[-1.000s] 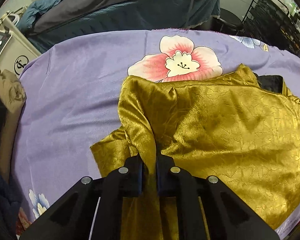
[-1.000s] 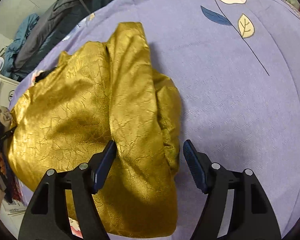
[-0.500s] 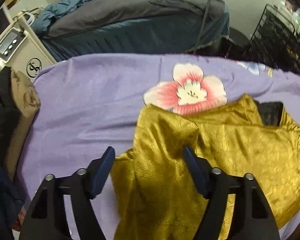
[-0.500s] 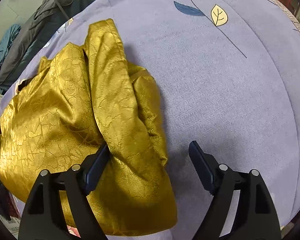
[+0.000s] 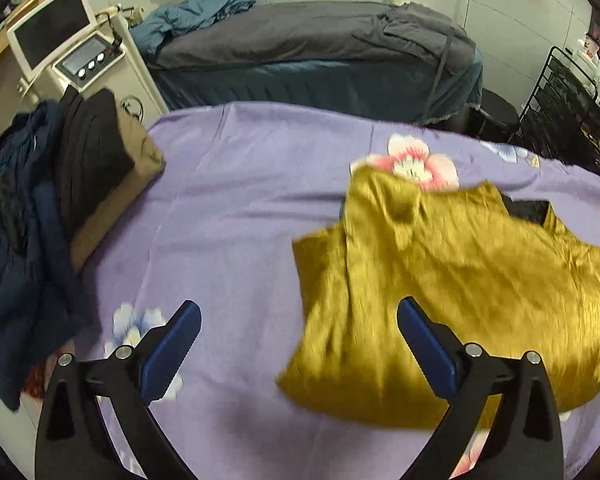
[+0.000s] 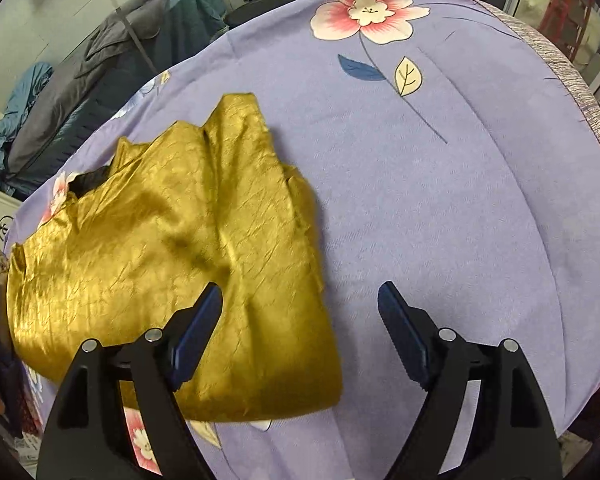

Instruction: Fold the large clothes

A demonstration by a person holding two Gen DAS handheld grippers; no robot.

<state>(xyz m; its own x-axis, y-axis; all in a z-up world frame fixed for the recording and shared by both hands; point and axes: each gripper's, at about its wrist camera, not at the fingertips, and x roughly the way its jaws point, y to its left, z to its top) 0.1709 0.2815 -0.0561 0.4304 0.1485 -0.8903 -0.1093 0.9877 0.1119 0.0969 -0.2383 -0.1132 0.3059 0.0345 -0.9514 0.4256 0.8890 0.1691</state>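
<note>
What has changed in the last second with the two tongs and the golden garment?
The left tongs let go of the golden garment, opened and drew back. The right tongs stayed open and also drew back. The garment stays folded on the purple floral sheet.

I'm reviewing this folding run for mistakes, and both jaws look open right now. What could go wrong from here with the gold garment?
1. Nothing holds the gold garment; its shiny folded sleeves may slide open.
2. Its near edge lies close to the edge of the purple sheet, so a careless tug might pull it off.
3. The left gripper and right gripper could pinch the sheet along with the cloth.
</note>
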